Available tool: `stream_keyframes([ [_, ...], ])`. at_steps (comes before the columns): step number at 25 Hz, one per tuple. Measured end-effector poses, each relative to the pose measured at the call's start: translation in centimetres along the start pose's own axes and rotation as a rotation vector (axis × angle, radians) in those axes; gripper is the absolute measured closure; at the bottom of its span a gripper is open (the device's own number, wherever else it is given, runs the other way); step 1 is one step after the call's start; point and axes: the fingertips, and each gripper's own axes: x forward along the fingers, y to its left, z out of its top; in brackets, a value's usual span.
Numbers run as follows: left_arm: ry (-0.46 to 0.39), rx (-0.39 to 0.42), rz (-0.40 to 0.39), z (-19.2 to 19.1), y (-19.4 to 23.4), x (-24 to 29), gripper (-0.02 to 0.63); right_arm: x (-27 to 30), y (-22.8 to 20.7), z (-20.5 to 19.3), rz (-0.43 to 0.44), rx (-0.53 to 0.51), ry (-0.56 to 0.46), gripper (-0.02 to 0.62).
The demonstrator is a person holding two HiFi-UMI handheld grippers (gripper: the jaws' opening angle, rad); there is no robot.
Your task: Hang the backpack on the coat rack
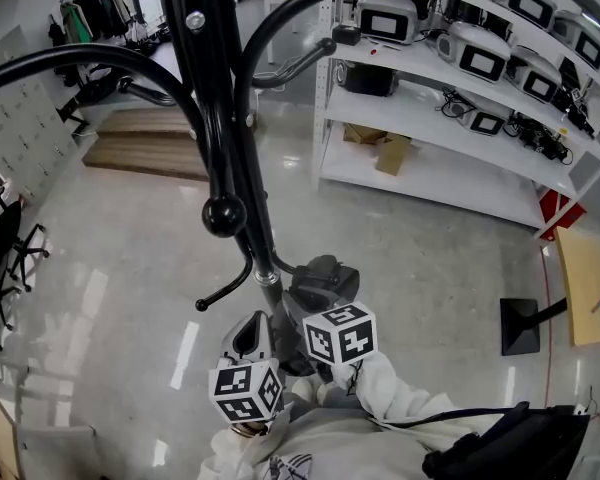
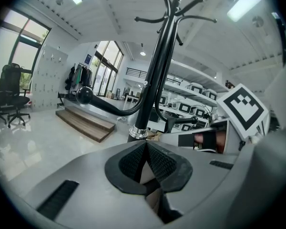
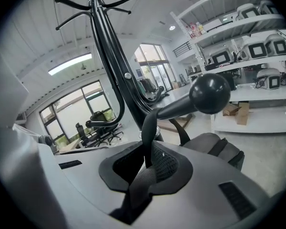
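Gripping the strap looped over the coat rack's arm

Your right gripper (image 3: 148, 152) has its jaws clamped on a black strap (image 3: 147, 123). The strap rises from the pads and loops over a knob-ended arm (image 3: 207, 94) of the coat rack (image 1: 220, 118), just behind the knob. The grey backpack (image 3: 213, 146) is beside the rack's pole, below that arm. You cannot tell whether it hangs free or rests on the floor. In the head view only its top shows, and the rest is hidden behind the pole and your right marker cube (image 1: 340, 333). The strap's lower end is cut off beneath the jaws. Your left gripper (image 2: 146, 147), also close to the pole, has its jaws closed tip to tip. A pale patch shows lower in the gap, too unclear to identify. The rack's foot is hidden in every view.
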Motion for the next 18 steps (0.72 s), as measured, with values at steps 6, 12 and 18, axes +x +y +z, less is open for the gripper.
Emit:
stream_keyframes([
  [6,0.002,0.01,-0.019,0.1,-0.5,0.2,0.604,-0.1,-0.1,-0.2,0.012,0.016,-0.033,0.565],
  [12,-0.021,0.022,-0.035,0.6,-1.1,0.3,0.604,-0.3,0.0,-0.4,0.037,0.01,-0.052,0.548],
  [18,-0.033,0.025,-0.035,0.5,-1.4,0.1,0.604,-0.9,0.1,-0.5,0.025,-0.015,-0.063,0.509],
])
